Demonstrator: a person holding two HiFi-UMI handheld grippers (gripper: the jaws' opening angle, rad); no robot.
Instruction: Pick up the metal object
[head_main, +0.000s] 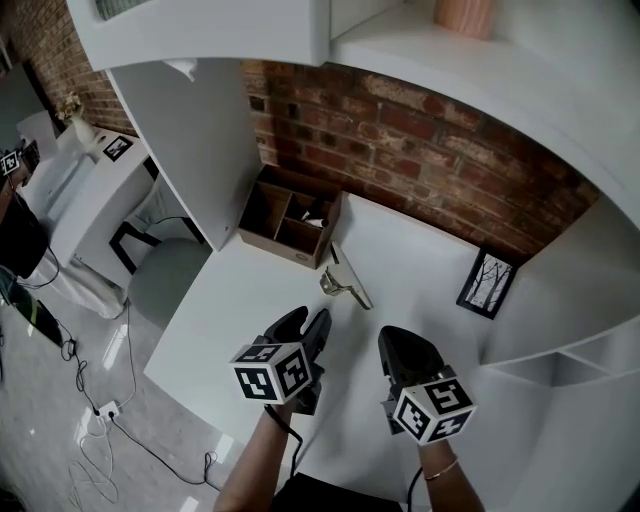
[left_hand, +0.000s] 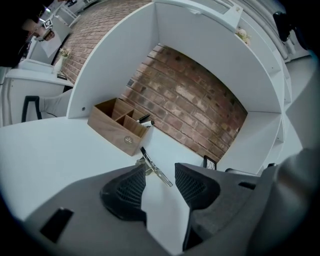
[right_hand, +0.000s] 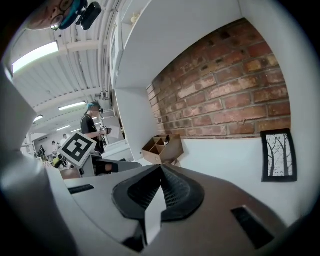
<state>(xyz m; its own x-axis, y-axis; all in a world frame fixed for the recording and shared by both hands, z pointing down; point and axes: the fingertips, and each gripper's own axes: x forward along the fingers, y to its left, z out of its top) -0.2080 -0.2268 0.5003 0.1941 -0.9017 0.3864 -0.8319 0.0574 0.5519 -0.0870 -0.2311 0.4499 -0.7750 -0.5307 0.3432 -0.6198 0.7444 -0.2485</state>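
Note:
The metal object (head_main: 343, 283), a slim silvery tool with a folded wire part, lies on the white desk (head_main: 250, 300) just in front of a wooden organizer box (head_main: 290, 218). My left gripper (head_main: 308, 322) hovers a short way before it, jaws open and empty. In the left gripper view the metal object (left_hand: 154, 169) shows just beyond the gap of that gripper (left_hand: 160, 171), apart from both pads. My right gripper (head_main: 398, 338) hangs to the right of the object. Its jaws (right_hand: 160, 169) meet at the tips, with nothing between them.
The wooden organizer box (left_hand: 117, 126) holds dark pens and stands against the brick wall (left_hand: 185, 100). A small framed tree picture (head_main: 487, 283) leans at the right. White shelf panels (head_main: 190, 140) close in the desk on the left and above. The desk's front edge drops to the floor at left.

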